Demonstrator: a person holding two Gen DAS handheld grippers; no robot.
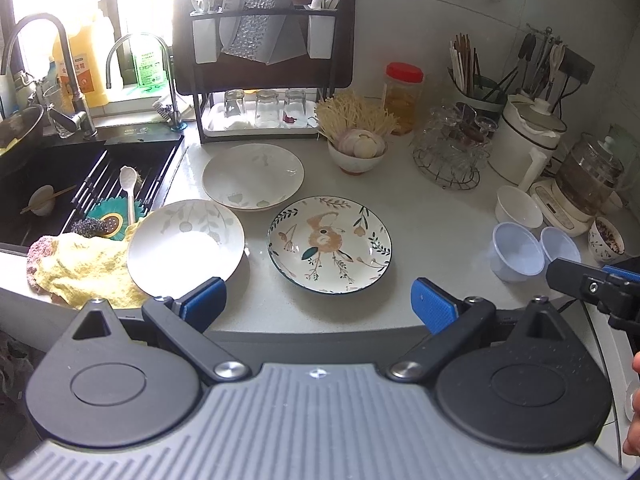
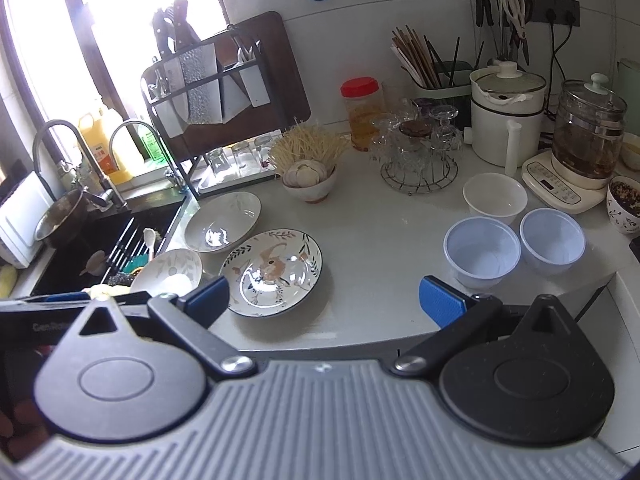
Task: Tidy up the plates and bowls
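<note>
Both claws, left gripper [image 1: 318,304] and right gripper [image 2: 324,300], hang wide and empty. 3 glazed plates cluster at 11 o'clock; the floral plate [image 1: 330,243] looks heavy, slippery, chippable: pinch its raised rim.

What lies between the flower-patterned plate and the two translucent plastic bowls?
Nothing: bare white counter separates the flower-patterned plate from the translucent plastic bowls, shown in both wrist views.
</note>
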